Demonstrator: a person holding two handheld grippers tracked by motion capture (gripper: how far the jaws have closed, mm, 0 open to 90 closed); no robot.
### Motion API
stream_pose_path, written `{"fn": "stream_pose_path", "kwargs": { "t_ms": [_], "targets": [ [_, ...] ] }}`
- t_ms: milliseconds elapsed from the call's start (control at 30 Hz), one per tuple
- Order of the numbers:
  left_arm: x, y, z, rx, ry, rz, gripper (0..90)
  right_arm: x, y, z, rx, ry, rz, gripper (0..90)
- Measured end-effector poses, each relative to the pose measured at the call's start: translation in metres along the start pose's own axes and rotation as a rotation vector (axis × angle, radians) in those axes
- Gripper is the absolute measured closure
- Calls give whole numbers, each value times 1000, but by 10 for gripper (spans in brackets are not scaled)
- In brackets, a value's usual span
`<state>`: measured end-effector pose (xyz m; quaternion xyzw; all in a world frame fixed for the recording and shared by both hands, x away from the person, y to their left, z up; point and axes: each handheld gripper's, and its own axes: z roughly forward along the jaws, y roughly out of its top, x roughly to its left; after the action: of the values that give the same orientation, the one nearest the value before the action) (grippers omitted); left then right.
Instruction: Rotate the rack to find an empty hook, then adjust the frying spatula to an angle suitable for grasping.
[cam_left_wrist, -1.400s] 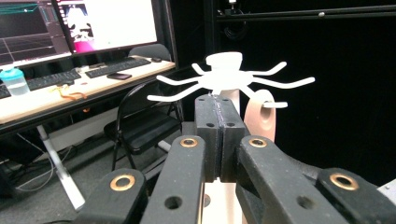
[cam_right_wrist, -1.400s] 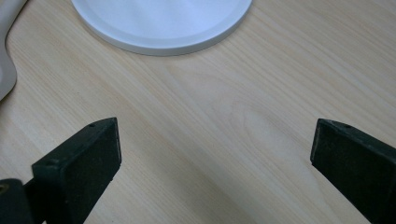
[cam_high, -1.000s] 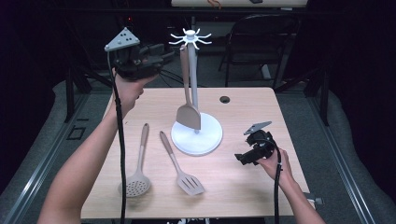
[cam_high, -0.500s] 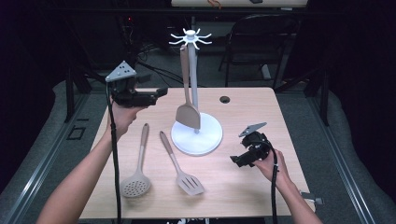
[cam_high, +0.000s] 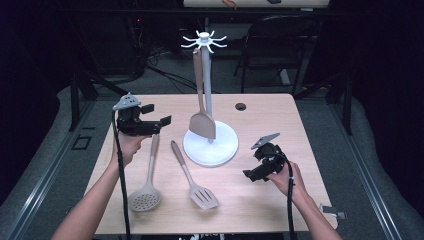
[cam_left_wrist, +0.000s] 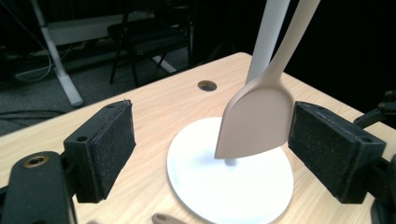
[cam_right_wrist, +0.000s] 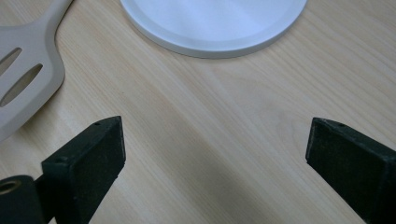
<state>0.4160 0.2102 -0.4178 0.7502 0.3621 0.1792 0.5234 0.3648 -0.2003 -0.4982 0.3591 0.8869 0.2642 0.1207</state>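
My left gripper (cam_high: 159, 114) hangs over the left of the desk (cam_high: 310, 150), its jaws having just been opening and now standing wide with nothing between them; in the left gripper view the hanging turner blade sits beyond the pads, not in them. Under it lies the skimmer (cam_high: 145, 189), handle pointing away from me, and just to its right the slotted turner (cam_high: 195, 178), both flat on the wood and still to be hung, as I judge it. If I come down carelessly, one pad could push the skimmer's thin handle sideways into the slotted turner, and a flat handle on a smooth top may slip rather than lift. At the middle stands the white utensil stand (cam_high: 210, 145) with the solid turner (cam_high: 202, 120) already hanging from a hook; brushing it on the way up could swing it off or tip the stand. On the right, my right gripper (cam_high: 251, 175) rests low, jaws wide and empty, near the stand's base; a stray move could nudge that base.
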Motion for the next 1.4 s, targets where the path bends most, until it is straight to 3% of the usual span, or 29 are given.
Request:
{"fn": "stream_pose_path", "kwargs": {
  "t_ms": [467, 800, 1033, 1067, 1167, 1200, 1233, 1267, 1300, 1400],
  "targets": [
    [-1, -30, 6, 94, 10, -33, 119, 12, 5, 5, -5, 33, -10, 50],
    [4, -47, 4, 122, 10, -90, 107, 26, 9, 5, 1, 58, -41, 60],
    [5, -50, 9, 149, 7, -98, 107, 34, 12, 5, -12, 84, -45, 123],
    [5, -53, 12, 158, 6, -118, 107, 39, 13, 6, -17, 114, -44, 170],
    [6, -58, 15, 177, 9, -123, 107, 48, 17, 8, -11, 165, -49, 298],
    [6, -58, 15, 177, 9, -123, 107, 48, 17, 8, -11, 165, -49, 298],
    [6, -60, 15, 192, 13, -126, 107, 55, 19, 11, -6, 198, -57, 402],
    [6, -60, 15, 192, 13, -126, 107, 55, 19, 11, -6, 198, -57, 402],
    [7, -61, 16, 192, 18, -133, 107, 62, 22, 14, 0, 230, -71, 517],
    [6, -62, 16, 196, 18, -136, 107, 71, 23, 18, 2, 270, -78, 656]
  ]
}}
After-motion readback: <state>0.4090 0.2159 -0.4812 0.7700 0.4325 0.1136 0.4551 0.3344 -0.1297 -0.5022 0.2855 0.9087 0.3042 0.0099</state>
